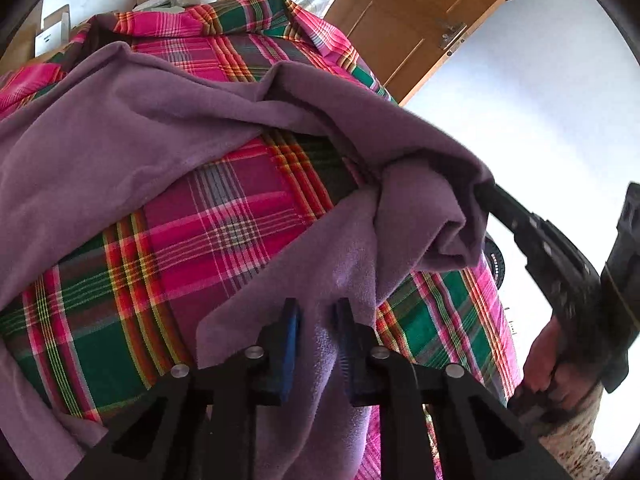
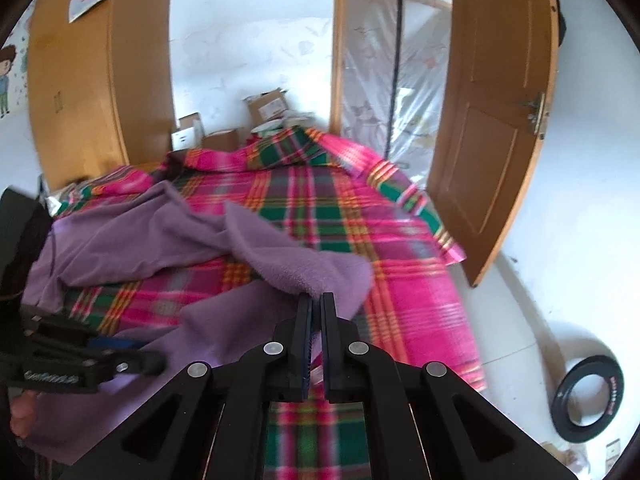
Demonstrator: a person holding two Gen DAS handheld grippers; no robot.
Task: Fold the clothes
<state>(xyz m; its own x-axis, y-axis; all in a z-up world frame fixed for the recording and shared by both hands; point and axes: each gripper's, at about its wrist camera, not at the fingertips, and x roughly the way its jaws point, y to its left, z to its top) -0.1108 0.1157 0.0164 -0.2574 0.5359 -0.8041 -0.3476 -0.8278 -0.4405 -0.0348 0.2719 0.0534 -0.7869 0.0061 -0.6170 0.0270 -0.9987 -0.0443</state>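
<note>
A purple fleece garment [image 1: 120,128] lies rumpled across a bed covered in pink and green plaid cloth [image 1: 224,216]. In the left wrist view, my left gripper [image 1: 319,322] is shut on a fold of the garment, which runs up between its blue pads. My right gripper [image 2: 317,304] is shut on another edge of the garment [image 2: 304,268] and holds it lifted off the bed. The right gripper [image 1: 486,194] shows at the right of the left wrist view, its tip buried in purple cloth. The left gripper [image 2: 132,356] shows low at the left of the right wrist view.
An open wooden door [image 2: 492,152] stands to the right of the bed, with a plastic-sheeted doorway [image 2: 380,80] behind it. Cardboard boxes [image 2: 268,108] sit past the far end of the bed. A wooden wardrobe [image 2: 80,88] is at the left. A black ring [image 2: 588,392] lies on the white floor.
</note>
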